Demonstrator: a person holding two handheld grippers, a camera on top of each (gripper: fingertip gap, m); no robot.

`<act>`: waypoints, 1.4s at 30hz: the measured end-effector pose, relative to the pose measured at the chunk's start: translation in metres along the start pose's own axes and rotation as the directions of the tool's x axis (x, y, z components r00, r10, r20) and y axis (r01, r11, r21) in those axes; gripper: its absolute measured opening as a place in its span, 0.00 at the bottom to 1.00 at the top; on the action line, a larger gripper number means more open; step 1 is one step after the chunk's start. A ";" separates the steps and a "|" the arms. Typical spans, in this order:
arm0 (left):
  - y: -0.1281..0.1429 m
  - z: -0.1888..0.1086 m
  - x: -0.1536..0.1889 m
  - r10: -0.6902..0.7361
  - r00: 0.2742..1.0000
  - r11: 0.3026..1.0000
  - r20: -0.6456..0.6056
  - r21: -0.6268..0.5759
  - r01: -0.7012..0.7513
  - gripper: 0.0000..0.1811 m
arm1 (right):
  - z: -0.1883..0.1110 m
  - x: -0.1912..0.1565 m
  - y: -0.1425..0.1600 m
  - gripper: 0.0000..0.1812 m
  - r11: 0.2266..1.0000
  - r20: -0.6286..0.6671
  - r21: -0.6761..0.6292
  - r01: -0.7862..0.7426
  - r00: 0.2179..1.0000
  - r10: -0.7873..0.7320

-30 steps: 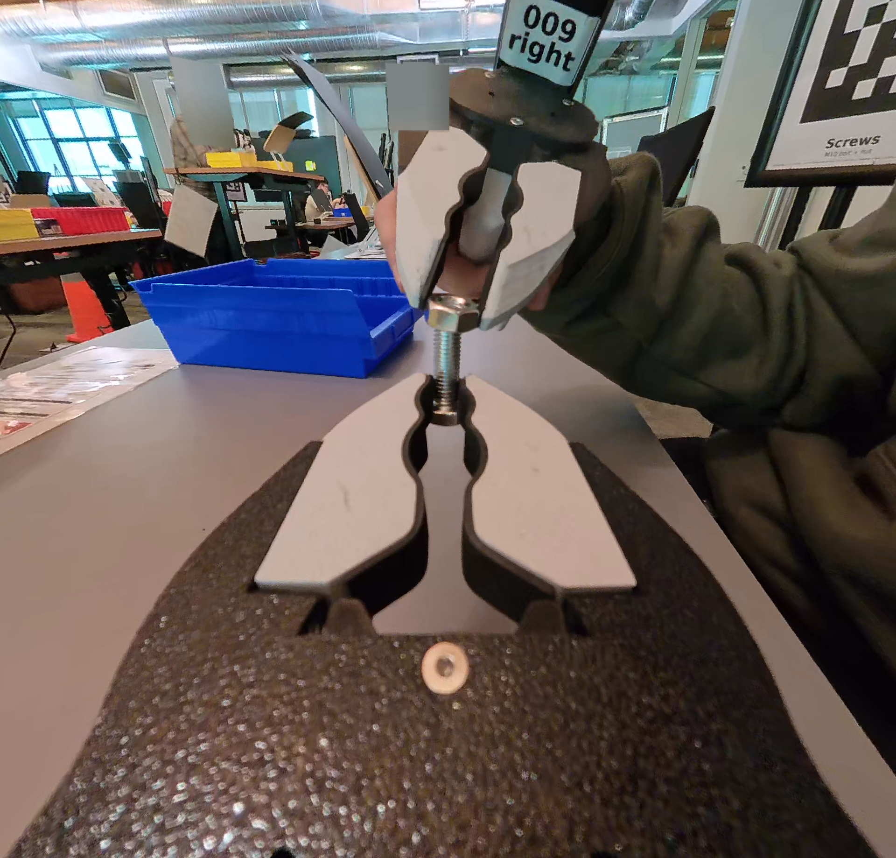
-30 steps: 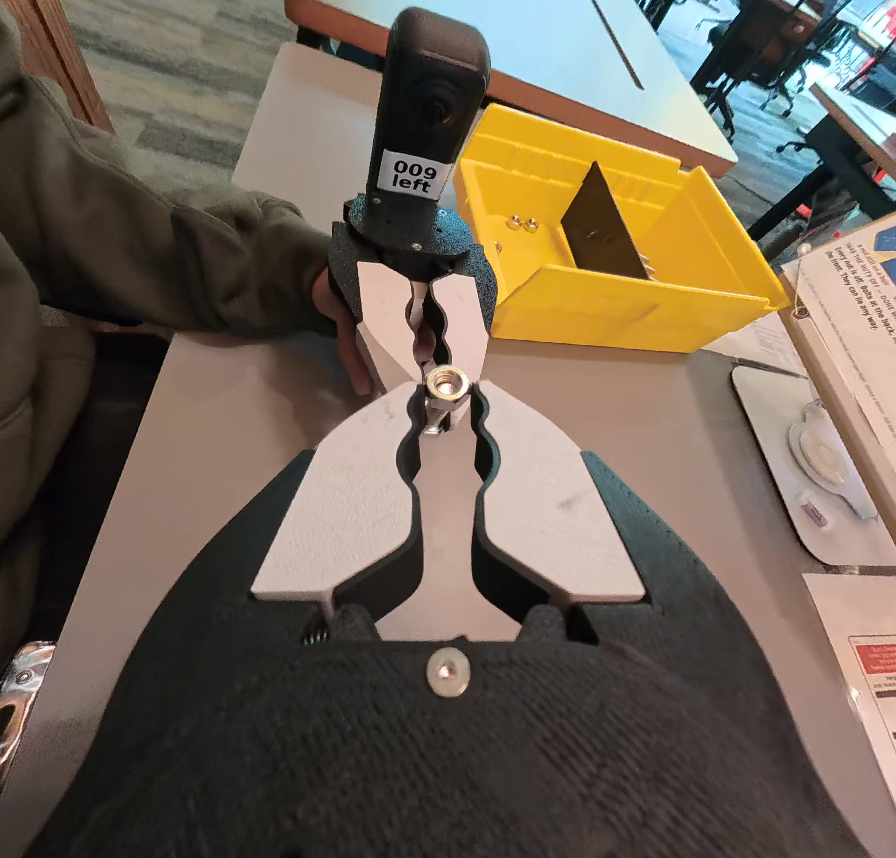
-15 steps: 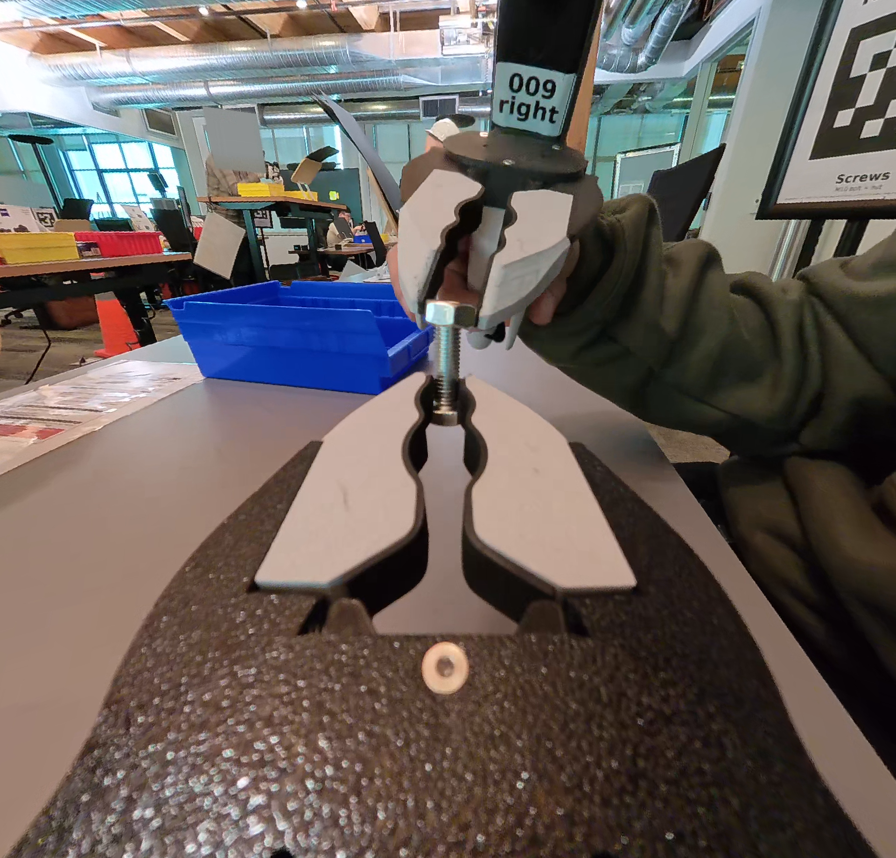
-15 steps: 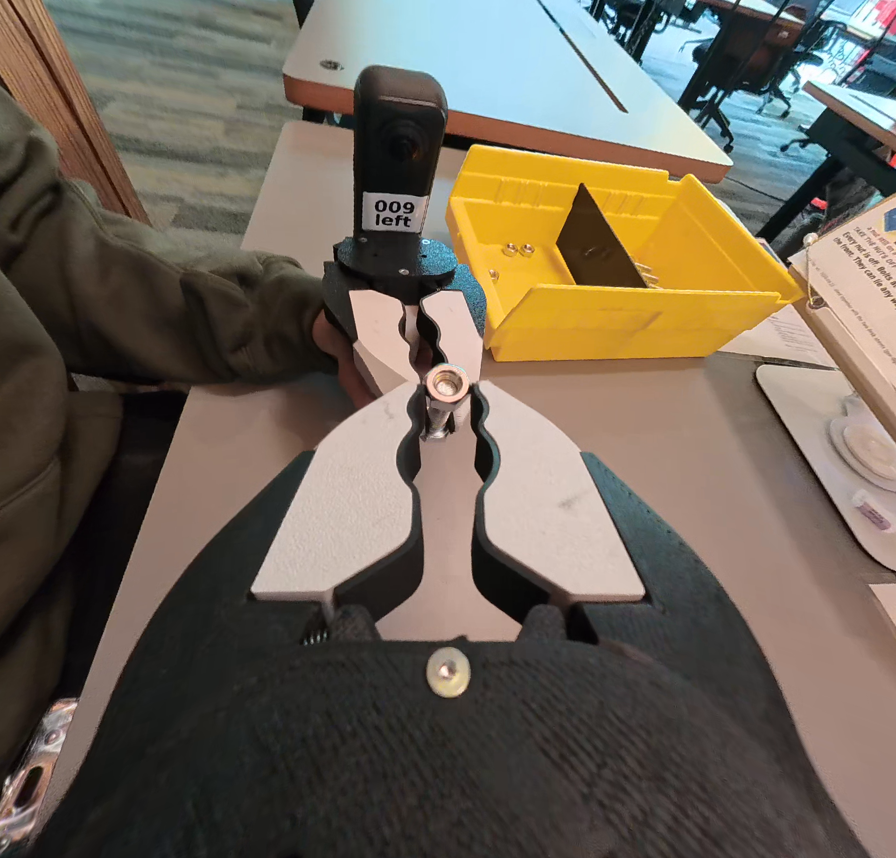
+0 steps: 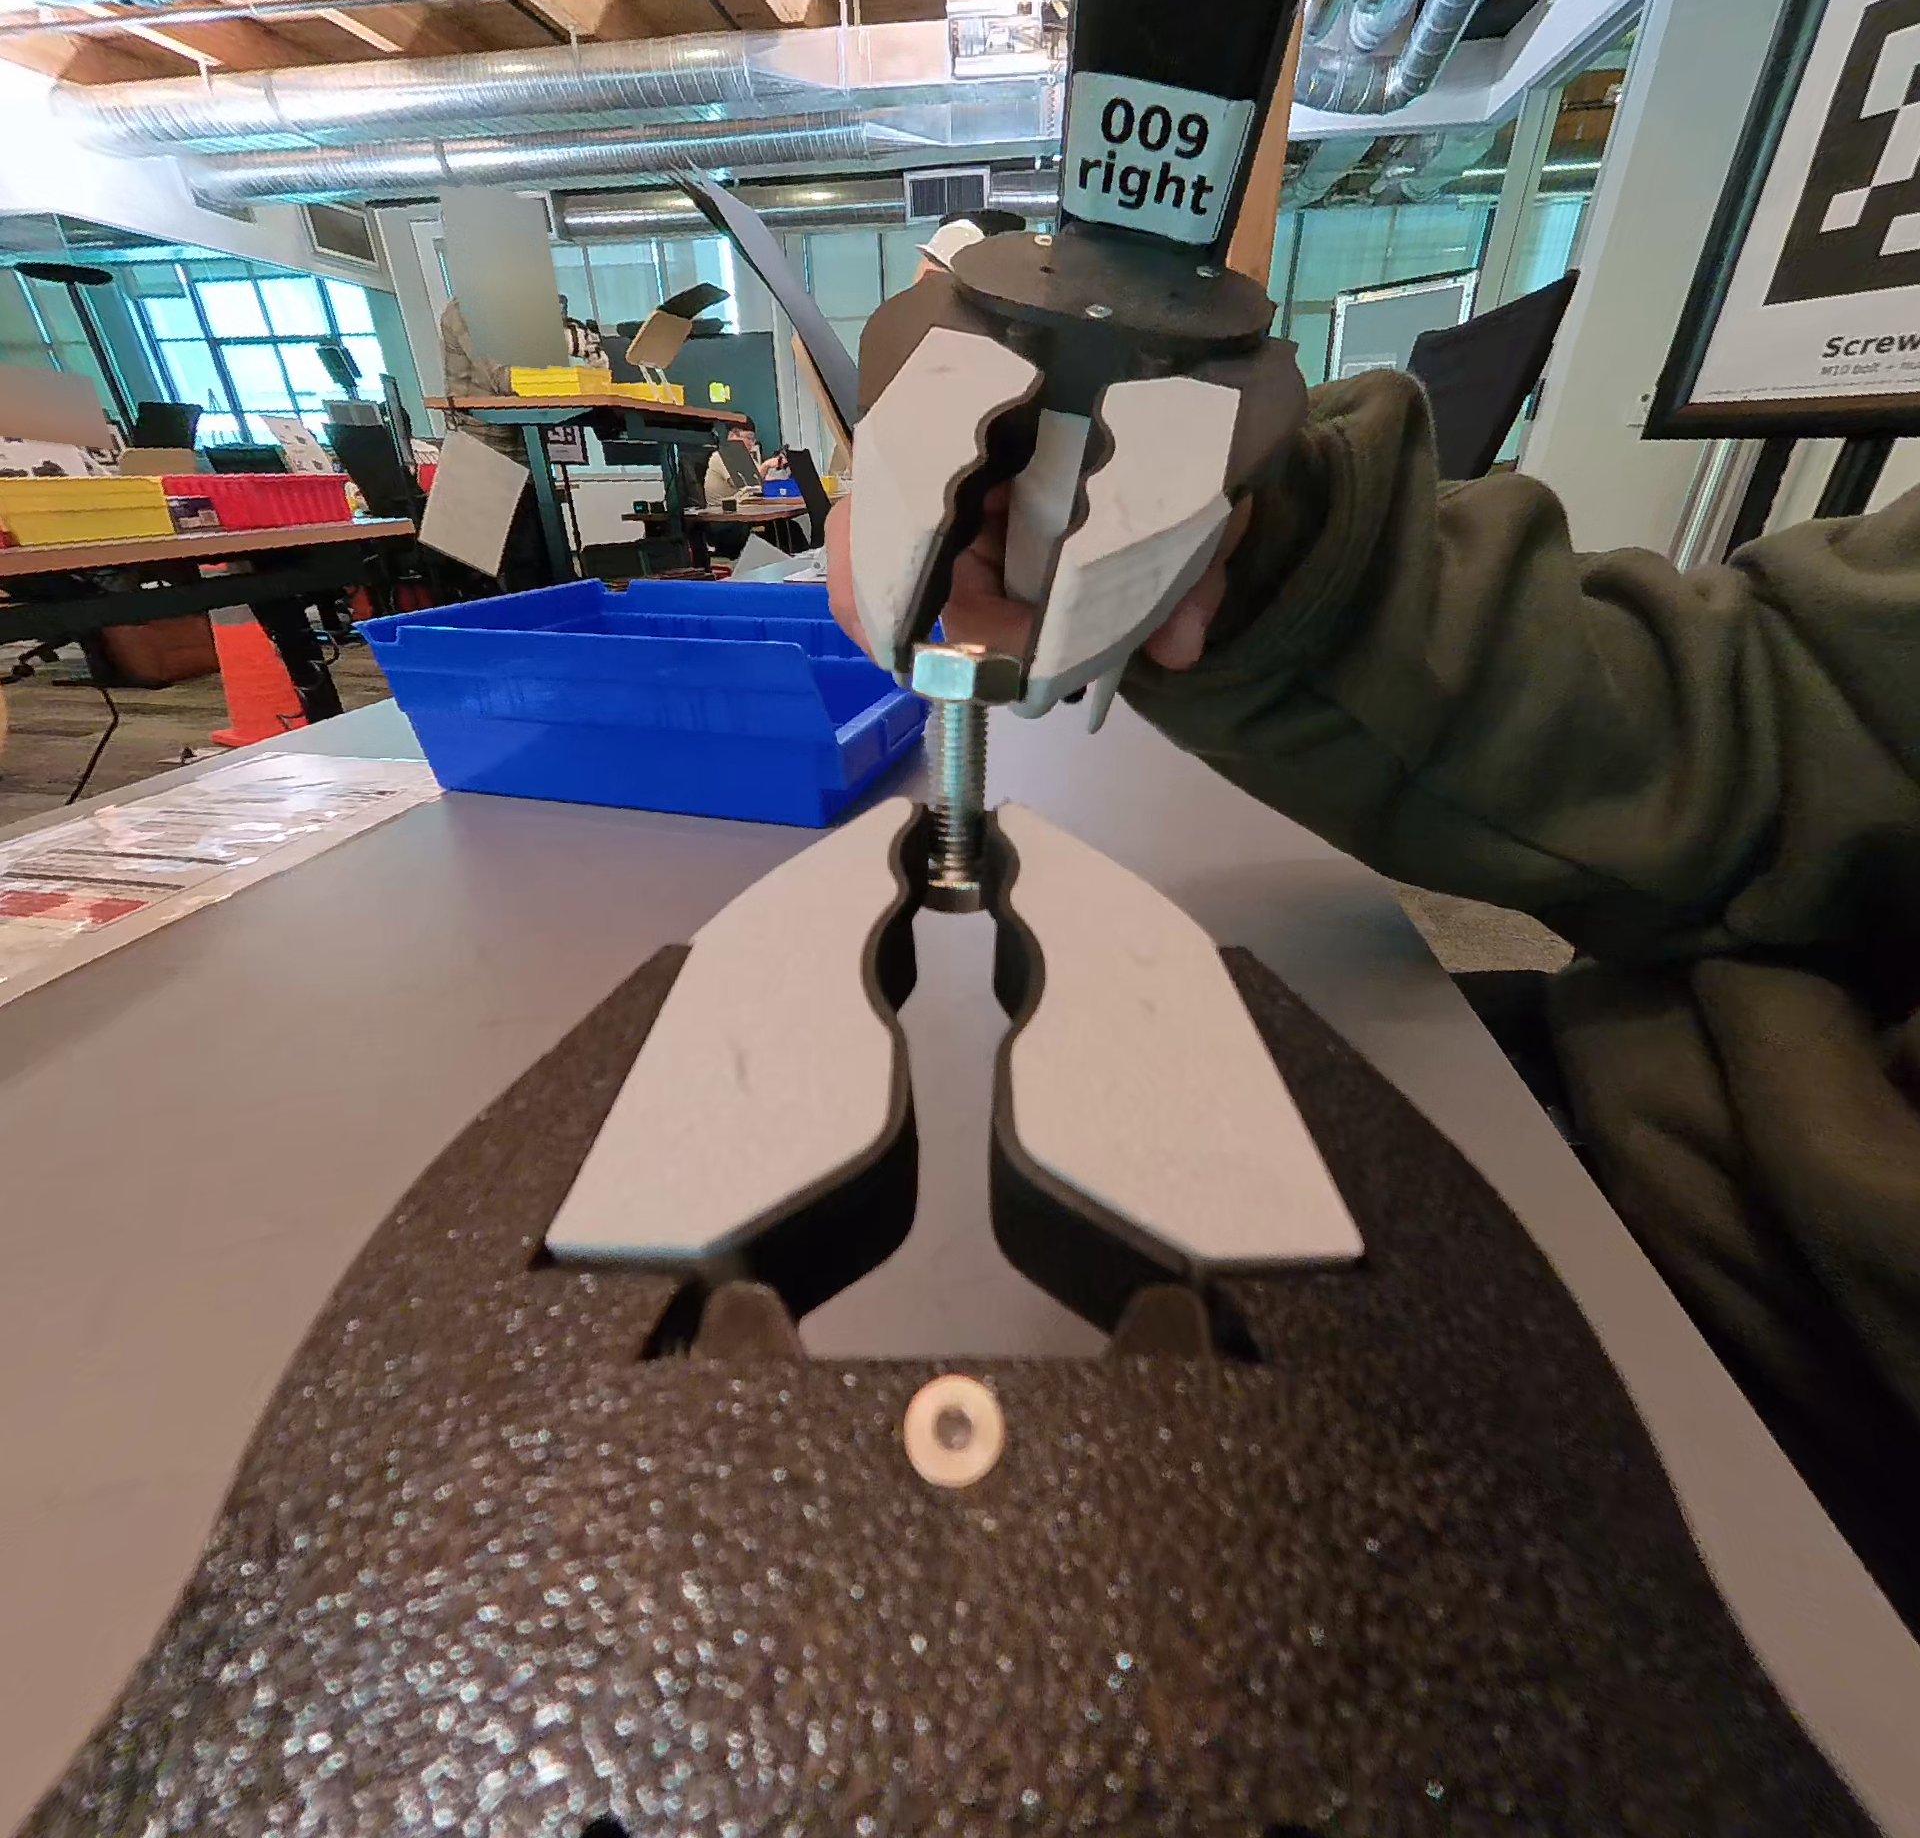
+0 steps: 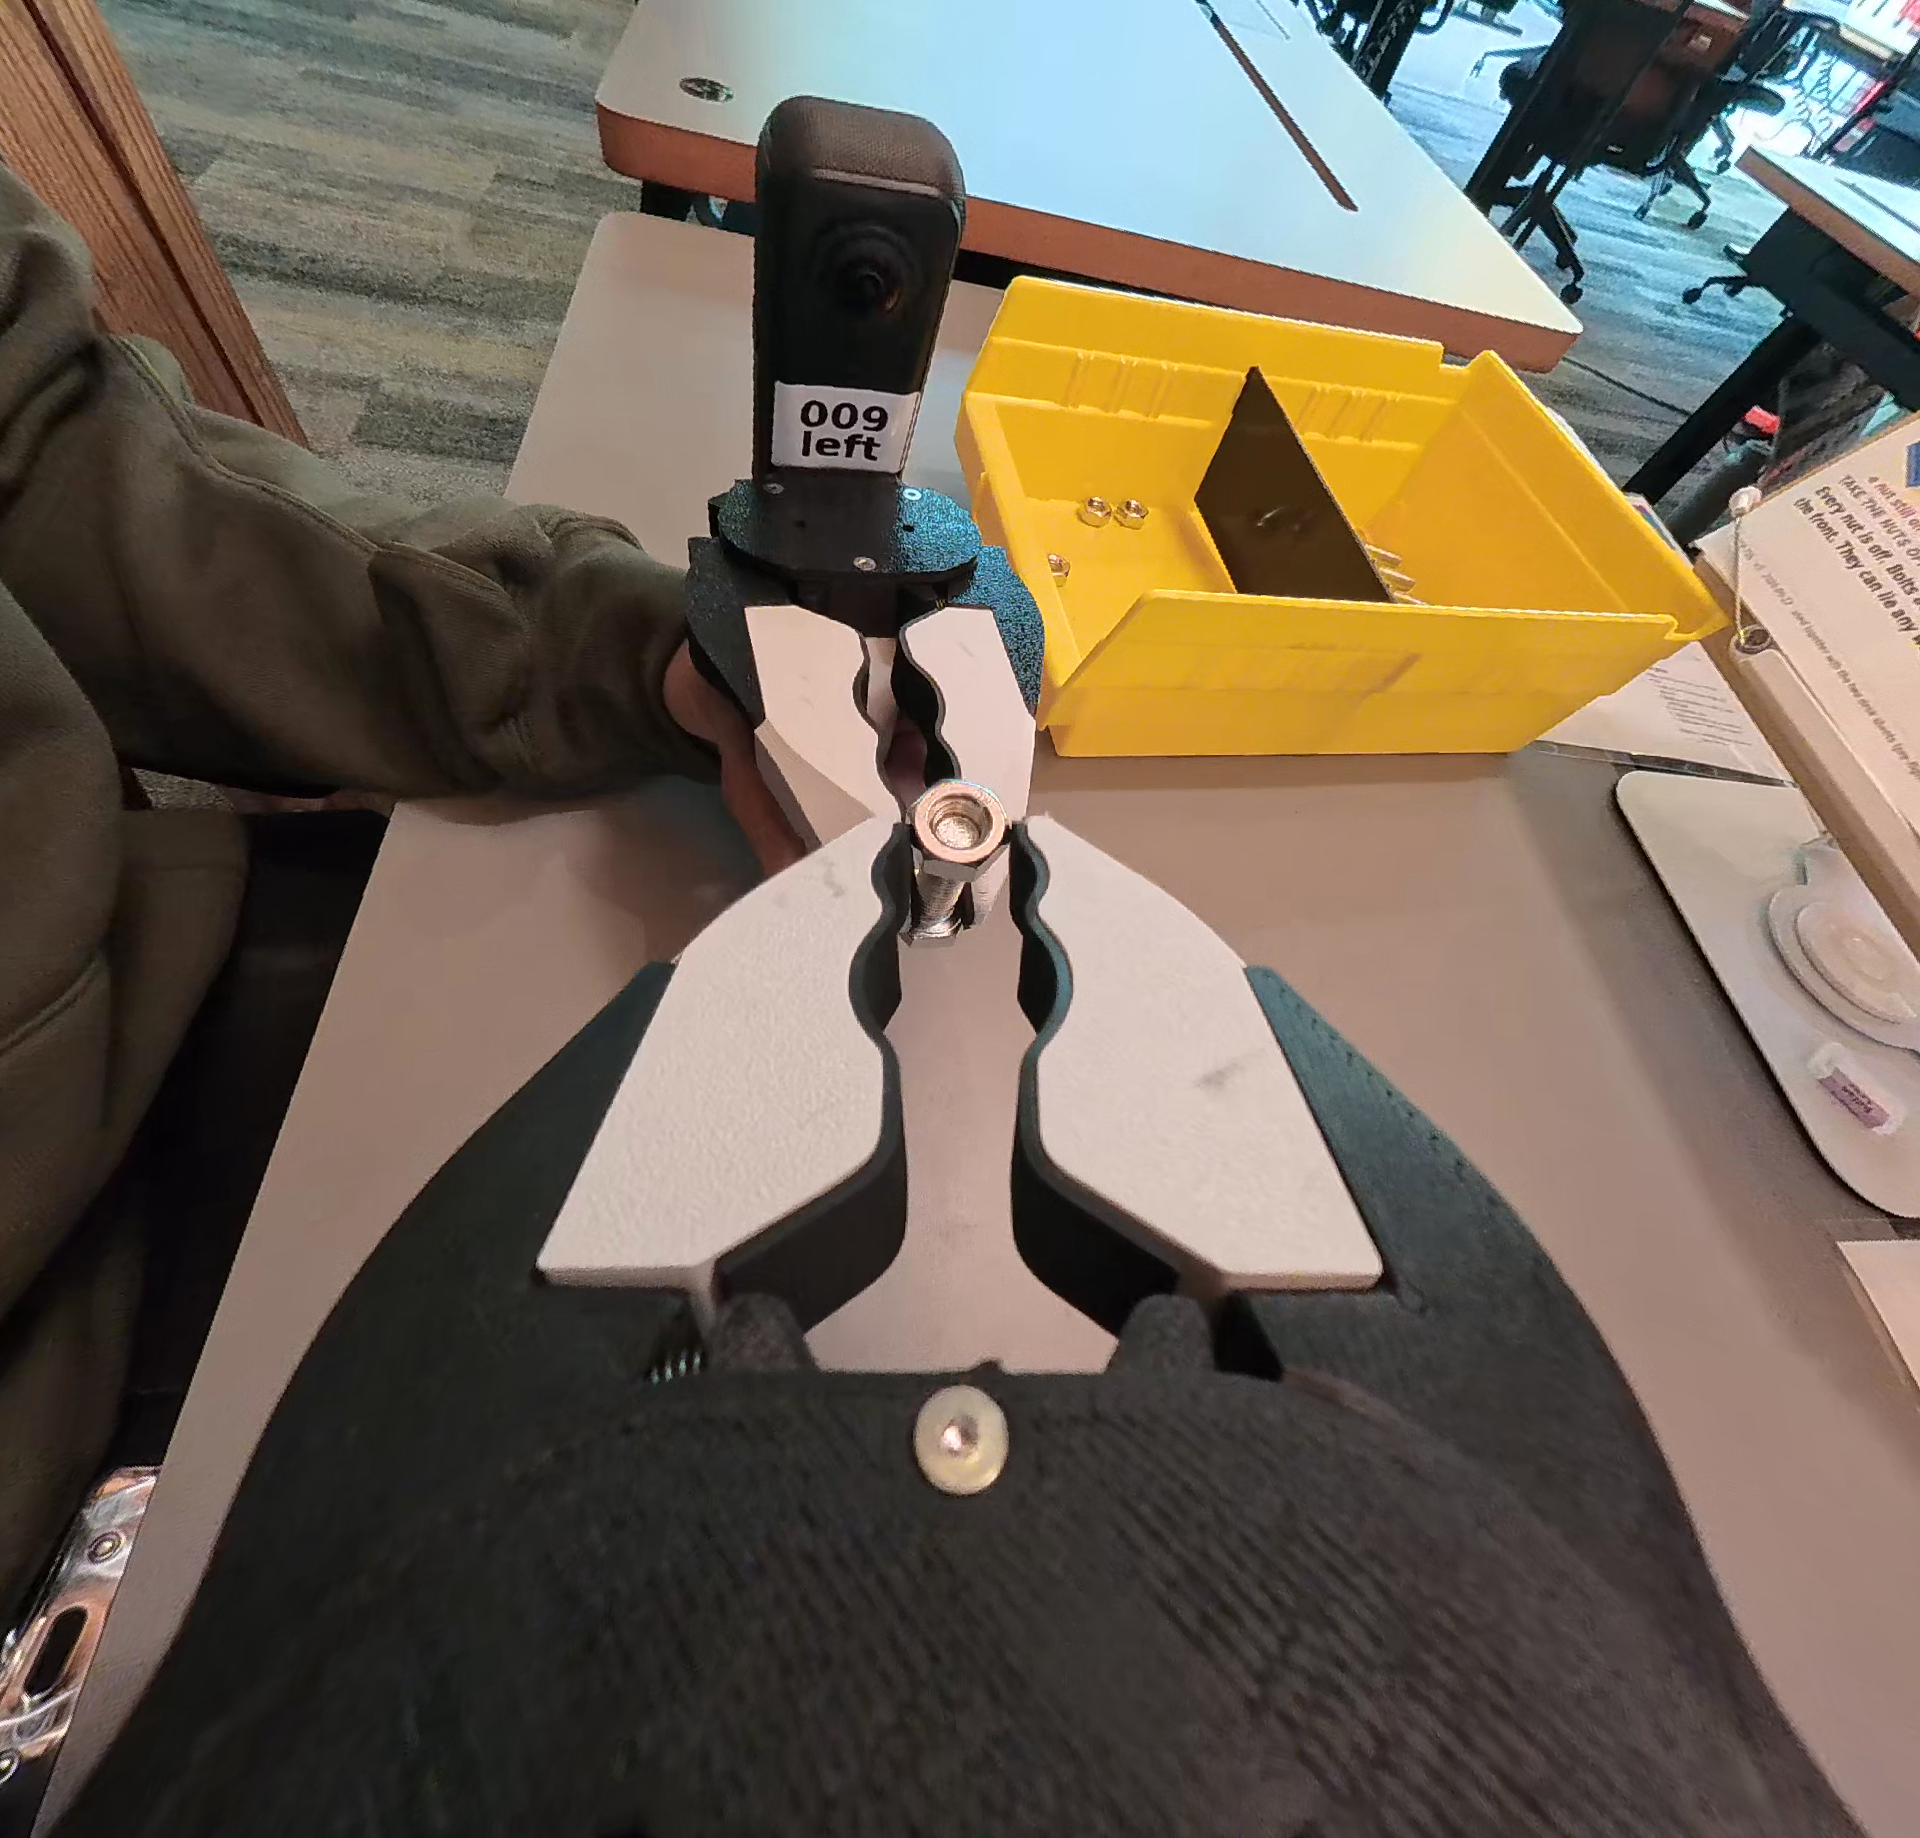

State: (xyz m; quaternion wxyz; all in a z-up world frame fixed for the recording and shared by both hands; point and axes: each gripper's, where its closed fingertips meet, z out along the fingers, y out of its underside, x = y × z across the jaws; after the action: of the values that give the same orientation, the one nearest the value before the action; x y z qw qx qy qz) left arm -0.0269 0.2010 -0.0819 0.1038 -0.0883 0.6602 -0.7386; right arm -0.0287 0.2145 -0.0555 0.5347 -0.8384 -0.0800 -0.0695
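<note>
Two bins flank your work on the grey table (image 5: 312, 1009). The blue bin (image 5: 644, 718) sits beyond the left gripper and to its left, well apart from the fingers. The yellow bin (image 6: 1299, 687) sits ahead of the right gripper and to its right, with a black divider (image 6: 1288, 521) standing upright in it.

Your olive-green sleeve (image 5: 1558, 697) comes in from the right side of the left wrist view. A laminated sheet (image 5: 187, 843) lies flat at the table's left edge.

Your left gripper (image 5: 951, 853) points forward low over the table. Its pale fingers (image 5: 748, 1061) are drawn in at the tips and clamped on the lower threaded end of the bolt (image 5: 951, 770).

Your right gripper (image 6: 954, 843) comes down from above toward the left one. Its tips pinch the hex piece (image 5: 951, 673) at the bolt's upper end.

So the bolt stands upright between the two tongs, held at both ends and clear of the table. In the right wrist view a second hex shape shows lower on the shaft. You cannot tell from these views which of the two is the head and which a nut.

Three loose nuts (image 6: 1110, 512) lie in the yellow bin's left compartment.
</note>
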 end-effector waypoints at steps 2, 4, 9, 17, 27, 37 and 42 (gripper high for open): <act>0.001 0.000 0.000 0.003 1.000 1.000 0.001 -0.008 -0.003 0.05 | 0.000 0.000 0.002 0.10 1.000 0.002 -0.014 0.001 1.000 -0.001; 0.002 0.001 0.000 0.005 1.000 1.000 0.001 -0.013 -0.005 0.05 | 0.000 0.000 0.003 0.10 1.000 0.004 -0.026 0.003 1.000 -0.003; 0.004 0.001 0.000 0.009 1.000 1.000 0.002 -0.026 -0.009 0.05 | 0.000 -0.001 0.005 0.10 0.998 0.008 -0.056 0.005 1.000 -0.004; 0.003 0.001 0.000 0.003 1.000 1.000 0.002 -0.015 -0.003 0.05 | 0.001 0.000 0.005 0.11 0.997 0.020 -0.073 0.006 1.000 -0.005; -0.001 -0.001 -0.001 -0.019 1.000 1.000 -0.001 0.016 0.019 0.05 | 0.005 0.004 0.000 0.13 0.999 -0.010 -0.049 0.018 1.000 -0.018; -0.003 -0.002 0.001 -0.034 0.999 0.999 -0.020 0.031 0.035 0.05 | 0.003 0.005 -0.003 0.12 0.997 -0.075 0.072 -0.035 0.996 0.040; -0.001 -0.011 0.004 -0.008 0.999 1.000 -0.042 -0.012 0.008 0.05 | -0.028 0.027 0.071 0.14 0.979 -0.224 -0.087 -0.185 0.961 0.161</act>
State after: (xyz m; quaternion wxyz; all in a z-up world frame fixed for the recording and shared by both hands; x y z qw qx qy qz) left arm -0.0335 0.2102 -0.0825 0.0863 -0.0758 0.6661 -0.7369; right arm 0.0120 0.1610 -0.1009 0.4986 -0.8571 0.0559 -0.1171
